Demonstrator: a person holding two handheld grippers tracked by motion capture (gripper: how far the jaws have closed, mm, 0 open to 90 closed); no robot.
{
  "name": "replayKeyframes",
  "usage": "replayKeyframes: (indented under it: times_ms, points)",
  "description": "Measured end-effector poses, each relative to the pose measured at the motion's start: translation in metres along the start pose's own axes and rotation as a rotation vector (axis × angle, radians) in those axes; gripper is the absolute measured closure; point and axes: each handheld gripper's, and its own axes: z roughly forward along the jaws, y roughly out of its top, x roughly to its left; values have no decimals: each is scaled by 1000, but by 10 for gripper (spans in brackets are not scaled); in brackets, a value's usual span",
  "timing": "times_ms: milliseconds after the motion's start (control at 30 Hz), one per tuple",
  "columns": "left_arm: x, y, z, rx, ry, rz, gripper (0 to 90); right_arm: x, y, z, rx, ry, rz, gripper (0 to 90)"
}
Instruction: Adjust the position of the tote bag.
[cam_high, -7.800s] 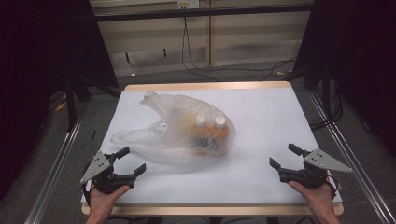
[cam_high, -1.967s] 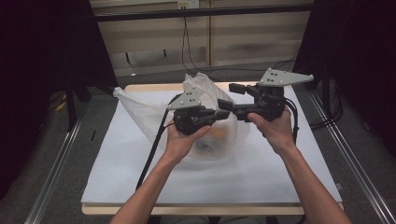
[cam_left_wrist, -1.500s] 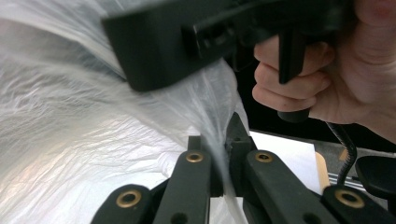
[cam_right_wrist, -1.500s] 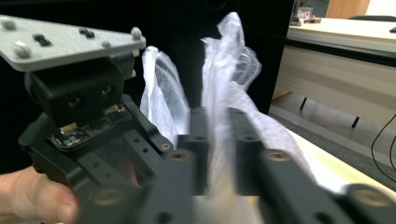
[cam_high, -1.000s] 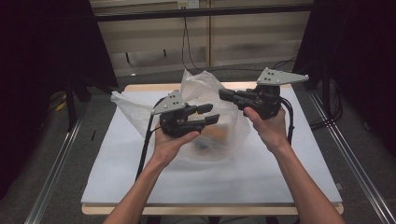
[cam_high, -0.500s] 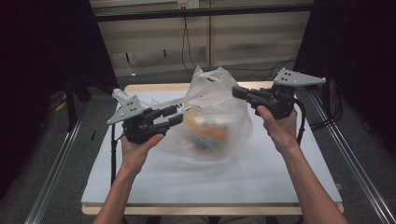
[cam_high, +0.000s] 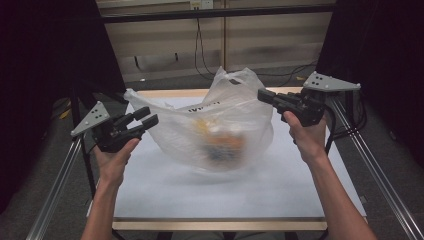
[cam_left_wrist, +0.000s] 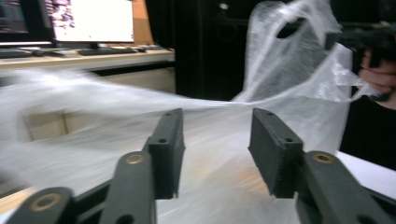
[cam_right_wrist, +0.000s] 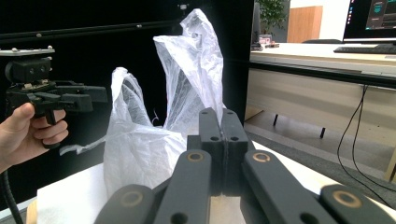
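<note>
We see a translucent plastic bag (cam_high: 215, 130) lifted above the white table (cam_high: 300, 185), its orange and yellow contents blurred beyond naming, our right gripper (cam_high: 267, 96) pressed together at the bag's edge, our left gripper (cam_high: 145, 118) spread, bag film blurred past it.

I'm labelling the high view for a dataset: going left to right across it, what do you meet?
left gripper → plastic bag with groceries inside → right gripper, jaws closed at the bag's edge.
</note>
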Motion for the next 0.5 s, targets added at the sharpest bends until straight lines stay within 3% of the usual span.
replayKeyframes:
  times_ms: [100,267,300,367,500]
  points:
    - [11,-4,-5,10,51,-4,493,0,0,-1,-3,-4,-4,900]
    - [26,-14,-3,28,94,-48,404,0,1,-5,-12,-10,-5,900]
    - [29,-15,-2,35,87,-41,383,0,1,-5,-14,-8,-4,900]
    - [32,-16,1,42,114,-62,342,0,1,-6,-12,-10,-6,900]
    - [39,-20,6,47,112,-104,265,-1,1,-9,-17,-17,-7,900]
